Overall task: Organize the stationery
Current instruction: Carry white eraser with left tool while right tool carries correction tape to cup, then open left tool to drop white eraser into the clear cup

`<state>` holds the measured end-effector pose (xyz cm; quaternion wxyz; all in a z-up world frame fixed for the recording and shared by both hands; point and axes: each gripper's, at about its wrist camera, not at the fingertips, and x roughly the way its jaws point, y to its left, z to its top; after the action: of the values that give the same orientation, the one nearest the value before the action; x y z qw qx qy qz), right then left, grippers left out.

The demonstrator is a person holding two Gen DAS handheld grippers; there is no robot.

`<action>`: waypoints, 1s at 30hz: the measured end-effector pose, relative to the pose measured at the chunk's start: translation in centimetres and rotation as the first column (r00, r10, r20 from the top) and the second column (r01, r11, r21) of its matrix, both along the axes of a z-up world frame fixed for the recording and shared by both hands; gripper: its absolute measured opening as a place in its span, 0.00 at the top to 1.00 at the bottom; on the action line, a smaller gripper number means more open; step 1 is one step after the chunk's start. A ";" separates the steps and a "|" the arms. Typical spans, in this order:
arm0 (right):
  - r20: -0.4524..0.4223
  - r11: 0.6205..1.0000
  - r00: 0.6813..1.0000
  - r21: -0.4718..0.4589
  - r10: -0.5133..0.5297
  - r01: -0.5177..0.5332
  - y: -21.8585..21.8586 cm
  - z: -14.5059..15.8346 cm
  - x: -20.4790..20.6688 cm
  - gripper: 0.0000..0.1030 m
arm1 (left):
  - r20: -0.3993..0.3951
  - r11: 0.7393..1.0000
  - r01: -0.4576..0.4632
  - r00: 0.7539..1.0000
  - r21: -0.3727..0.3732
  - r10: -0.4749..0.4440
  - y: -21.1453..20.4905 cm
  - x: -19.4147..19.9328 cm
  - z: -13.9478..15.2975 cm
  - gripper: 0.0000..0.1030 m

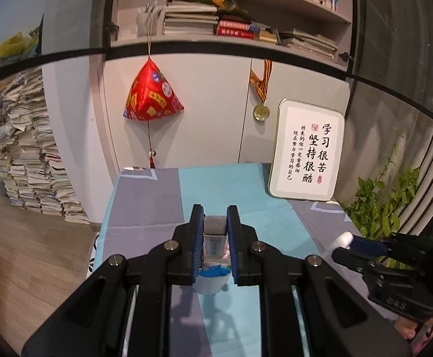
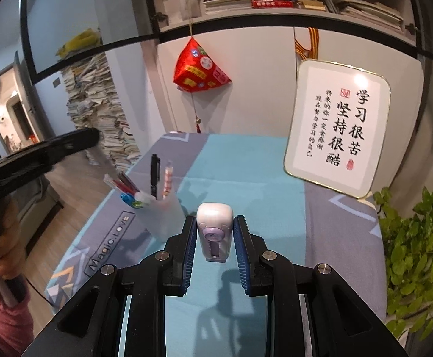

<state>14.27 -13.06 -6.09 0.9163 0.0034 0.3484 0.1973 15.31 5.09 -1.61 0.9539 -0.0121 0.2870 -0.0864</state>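
- Our left tongs (image 1: 215, 221) are clenched on a small upright stationery item (image 1: 215, 238), white with a grey cap and a printed label; its pads press it from both sides, and we cannot tell exactly what it is.
- Just beneath those tongs we see the frosted pen cup (image 1: 212, 282), with something blue at its rim.
- Our right tongs (image 2: 215, 232) are grasping a white and lilac correction tape (image 2: 215, 232), squeezed between the blue pads (image 2: 190, 247) with its rounded white end pointing away from us, held above the surface (image 2: 246, 163).
- From the right wrist view, the pen cup (image 2: 164, 217) stands to the left of the right tongs and a little ahead, holding a black pen (image 2: 154, 175), a striped pen (image 2: 167, 180) and several others leaning left.
- The surface is covered by a cloth in teal and grey panels.
- Ahead of both tongs and to the right, a framed calligraphy board (image 2: 338, 128) leans against the cabinet.
- A leafy green plant (image 2: 418, 253) sits to the right of the right tongs.
- A red fabric ornament (image 1: 152, 95) hangs ahead, above the far edge of the surface.
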 end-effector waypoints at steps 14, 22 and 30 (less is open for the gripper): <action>-0.012 1.000 1.000 -0.011 -0.004 0.004 0.4 -0.1 0.5 0.74 | -0.154 0.999 -0.022 0.988 -0.025 0.018 0.2 3.6 -4.3 0.86; -0.014 1.000 1.000 -0.011 -0.002 0.001 0.5 -0.2 0.6 0.74 | -0.139 1.000 -0.022 0.990 -0.017 0.019 0.3 3.3 -4.0 0.86; -0.012 1.000 1.000 -0.010 0.005 -0.005 0.9 -0.1 0.8 0.74 | -0.099 0.998 -0.051 0.994 -0.024 0.048 1.6 1.5 -3.5 0.80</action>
<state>15.03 -12.18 -6.23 0.9137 -0.0007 0.3549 0.1978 16.82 6.65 -5.06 0.9403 -0.0360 0.3320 -0.0657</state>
